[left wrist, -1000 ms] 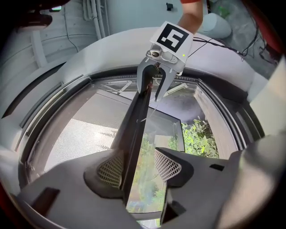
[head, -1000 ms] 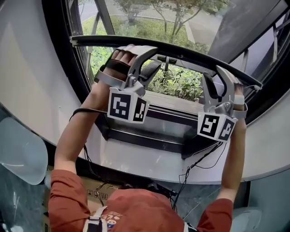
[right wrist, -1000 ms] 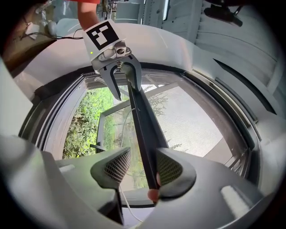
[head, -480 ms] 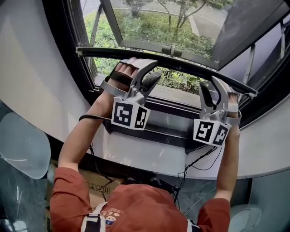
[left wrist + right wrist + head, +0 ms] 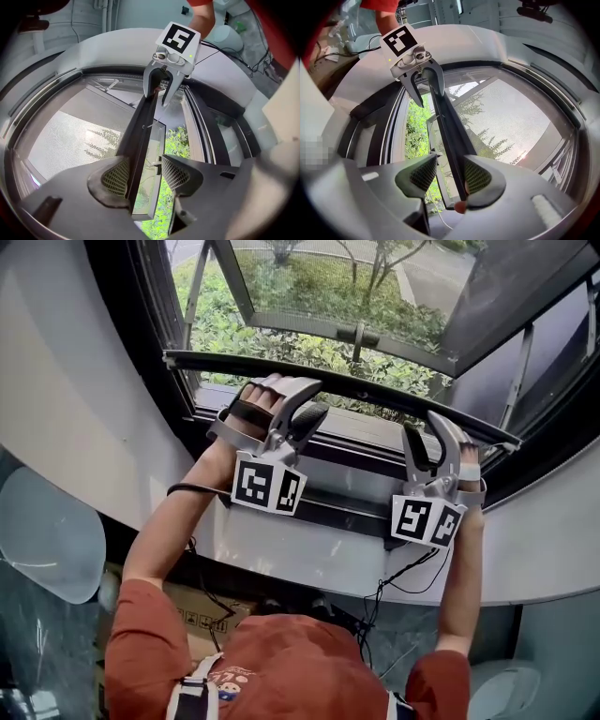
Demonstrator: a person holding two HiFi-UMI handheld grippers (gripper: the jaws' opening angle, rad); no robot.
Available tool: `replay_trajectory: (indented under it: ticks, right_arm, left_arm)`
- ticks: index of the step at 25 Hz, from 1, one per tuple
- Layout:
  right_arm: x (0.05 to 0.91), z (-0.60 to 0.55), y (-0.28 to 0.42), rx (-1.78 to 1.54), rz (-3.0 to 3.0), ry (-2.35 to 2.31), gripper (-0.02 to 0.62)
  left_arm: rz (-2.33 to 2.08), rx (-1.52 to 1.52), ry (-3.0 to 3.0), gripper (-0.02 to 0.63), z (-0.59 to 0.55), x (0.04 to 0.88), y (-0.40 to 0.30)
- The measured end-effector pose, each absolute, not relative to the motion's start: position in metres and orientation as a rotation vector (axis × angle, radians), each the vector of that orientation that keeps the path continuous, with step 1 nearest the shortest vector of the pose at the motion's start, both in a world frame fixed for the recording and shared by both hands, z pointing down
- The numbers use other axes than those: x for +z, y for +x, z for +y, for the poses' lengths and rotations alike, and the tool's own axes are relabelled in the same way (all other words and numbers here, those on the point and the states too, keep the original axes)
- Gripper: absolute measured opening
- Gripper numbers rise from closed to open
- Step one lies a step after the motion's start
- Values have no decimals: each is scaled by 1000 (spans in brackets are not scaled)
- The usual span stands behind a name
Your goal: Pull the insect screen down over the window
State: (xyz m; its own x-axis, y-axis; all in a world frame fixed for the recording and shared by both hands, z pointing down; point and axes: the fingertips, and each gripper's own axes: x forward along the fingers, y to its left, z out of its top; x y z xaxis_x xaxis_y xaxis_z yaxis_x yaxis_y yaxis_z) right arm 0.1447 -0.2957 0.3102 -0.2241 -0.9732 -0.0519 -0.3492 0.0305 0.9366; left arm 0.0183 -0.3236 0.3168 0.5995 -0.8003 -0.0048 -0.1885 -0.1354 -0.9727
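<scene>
The insect screen's black bottom bar [image 5: 347, 388] runs across the window, with grey mesh [image 5: 309, 296] stretched above it. A strip of open gap with green bushes shows between the bar and the sill [image 5: 356, 435]. My left gripper [image 5: 305, 401] straddles the bar left of centre, and my right gripper [image 5: 428, 435] straddles it near the right end. In the left gripper view the bar [image 5: 140, 126] rests against the left pad, and the left gripper [image 5: 143, 176] is open. In the right gripper view the bar [image 5: 450, 126] lies against the right pad, and the right gripper [image 5: 446, 176] is open.
A tilted outer window sash with a handle [image 5: 356, 334] stands behind the mesh. Below the window there is a curved white ledge [image 5: 281, 554], with black cables [image 5: 412, 568] hanging from it. A cardboard box [image 5: 192, 620] and a pale round seat [image 5: 47, 540] lie lower left.
The bar has come down toward the sill with both grippers hooked over it. More mesh shows above and the open gap below has narrowed.
</scene>
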Motion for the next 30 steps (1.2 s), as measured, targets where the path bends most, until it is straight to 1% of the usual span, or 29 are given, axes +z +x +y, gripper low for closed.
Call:
replay_trajectory:
  ticks: [9,30]
  right_arm:
    - [356,-292,144,-1109,-1710,1339,186]
    - [423,-291,144,-944,-1817,1324,186]
  left_arm:
    - [803,-698,-1722,196,-320,363,18]
    - [773,-770,-1824,196,-319,431,17]
